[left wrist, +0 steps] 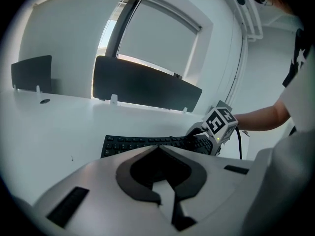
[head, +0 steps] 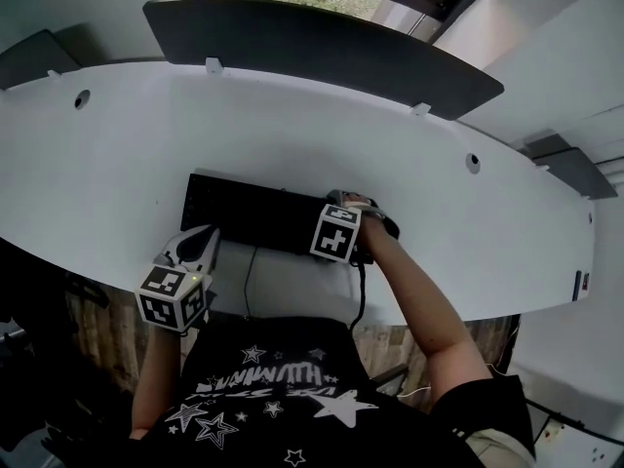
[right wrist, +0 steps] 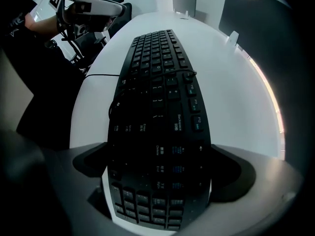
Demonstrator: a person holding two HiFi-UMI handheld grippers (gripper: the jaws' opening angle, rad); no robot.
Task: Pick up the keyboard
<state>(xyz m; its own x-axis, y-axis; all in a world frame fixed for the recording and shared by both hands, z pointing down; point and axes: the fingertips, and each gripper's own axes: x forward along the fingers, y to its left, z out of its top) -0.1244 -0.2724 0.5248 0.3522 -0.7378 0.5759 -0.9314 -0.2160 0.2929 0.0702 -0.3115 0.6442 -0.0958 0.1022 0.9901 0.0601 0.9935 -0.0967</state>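
A black curved keyboard (head: 249,213) lies near the front edge of the white desk (head: 127,164). My right gripper (head: 357,224) points straight down over the keyboard's right end. In the right gripper view the keyboard (right wrist: 157,82) fills the gap between the jaws, and the right gripper (right wrist: 160,167) is shut on its two long edges. My left gripper (head: 202,245) hovers at the desk's front edge, just off the keyboard's left front corner, shut and empty. The left gripper view shows the left gripper (left wrist: 157,154) aimed at the keyboard (left wrist: 147,142), with the right gripper's marker cube (left wrist: 220,123) behind.
A dark divider panel (head: 322,42) stands along the desk's back edge, and a smaller one (head: 39,57) at the far left. Two cable holes (head: 82,97) (head: 473,162) sit in the desk top. The keyboard's thin cable (head: 246,281) runs off the front edge towards the person's torso.
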